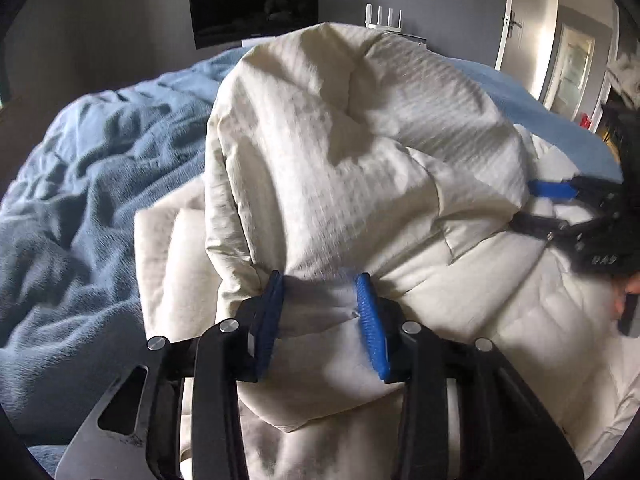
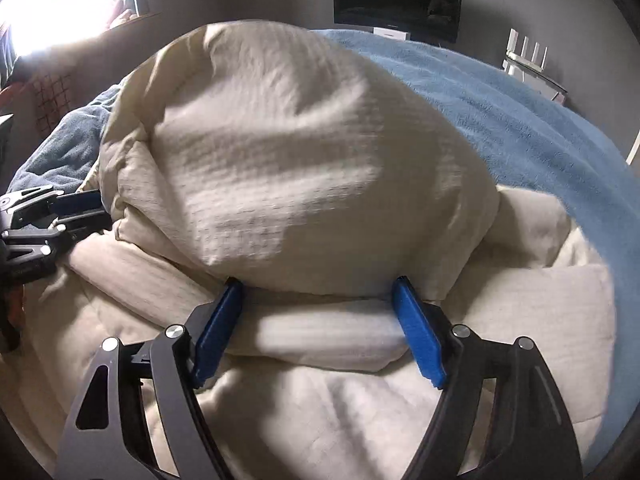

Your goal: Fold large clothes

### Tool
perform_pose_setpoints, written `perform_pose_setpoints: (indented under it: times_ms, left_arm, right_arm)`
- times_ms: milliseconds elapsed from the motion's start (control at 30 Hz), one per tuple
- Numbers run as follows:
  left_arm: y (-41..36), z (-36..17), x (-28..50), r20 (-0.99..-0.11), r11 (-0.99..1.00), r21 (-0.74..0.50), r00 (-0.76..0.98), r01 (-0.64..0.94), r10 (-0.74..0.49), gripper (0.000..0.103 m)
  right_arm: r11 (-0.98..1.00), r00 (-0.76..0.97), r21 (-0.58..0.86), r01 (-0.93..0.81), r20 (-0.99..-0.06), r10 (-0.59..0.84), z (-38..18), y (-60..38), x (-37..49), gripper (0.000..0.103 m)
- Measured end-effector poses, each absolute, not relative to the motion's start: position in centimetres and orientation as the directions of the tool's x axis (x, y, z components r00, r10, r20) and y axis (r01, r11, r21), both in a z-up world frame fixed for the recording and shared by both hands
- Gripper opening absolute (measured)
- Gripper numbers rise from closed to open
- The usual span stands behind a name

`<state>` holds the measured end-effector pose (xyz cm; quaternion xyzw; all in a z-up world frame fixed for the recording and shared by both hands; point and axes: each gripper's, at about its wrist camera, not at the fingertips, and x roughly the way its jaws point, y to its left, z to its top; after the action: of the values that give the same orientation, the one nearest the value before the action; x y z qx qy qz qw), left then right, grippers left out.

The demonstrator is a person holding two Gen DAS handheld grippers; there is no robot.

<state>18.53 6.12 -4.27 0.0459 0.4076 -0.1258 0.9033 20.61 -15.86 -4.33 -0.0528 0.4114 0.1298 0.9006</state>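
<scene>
My left hand-held gripper (image 1: 320, 284) pinches the cream duvet (image 1: 340, 140); my right hand-held gripper (image 2: 318, 286), at three o'clock, stands spread around a fold.

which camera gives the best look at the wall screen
The left wrist view: the whole dark screen shows on the grey wall above the cream garment. The right wrist view also shows it, but its top edge is cut off by the frame.

A bed carries everything, covered by a blue blanket (image 1: 80, 184) that is rumpled left of the cream garment (image 2: 304, 152). The bulky cream garment lies heaped directly on the blanket, which spreads smoother to its right.
</scene>
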Motion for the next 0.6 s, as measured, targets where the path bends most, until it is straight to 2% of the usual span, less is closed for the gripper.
perform_pose_setpoints:
  times_ms: [133, 367, 467, 600]
  left_arm:
    - [6.6, -4.7, 18.5, -0.749, 0.96, -0.034, 0.629, 0.277, -0.208, 0.038]
    - [6.1, -4.9, 18.2, -0.746, 0.96, 0.002, 0.64, 0.278, -0.184, 0.038]
    - [6.0, -5.1, 18.2, -0.745, 0.96, -0.002, 0.64, 0.279, -0.188, 0.038]
    - [5.2, -4.7, 17.6, -0.734, 0.958, 0.063, 0.663, 0.279, -0.145, 0.037]
  right_arm:
    - [0.962, 0.621, 0.058, -0.268, -0.753, 0.218, -5.1, -16.5, 20.8, 0.073]
    - [0.975, 0.606, 0.018, -0.22, -0.781, 0.151, -3.7, -15.6, 20.3, 0.073]
    - [0.964, 0.611, -0.05, -0.26, -0.782, 0.124, -4.5, -15.2, 19.5, 0.074]
    - [0.976, 0.587, -0.004, -0.22, -0.799, 0.129, -3.9, -15.7, 19.3, 0.074]
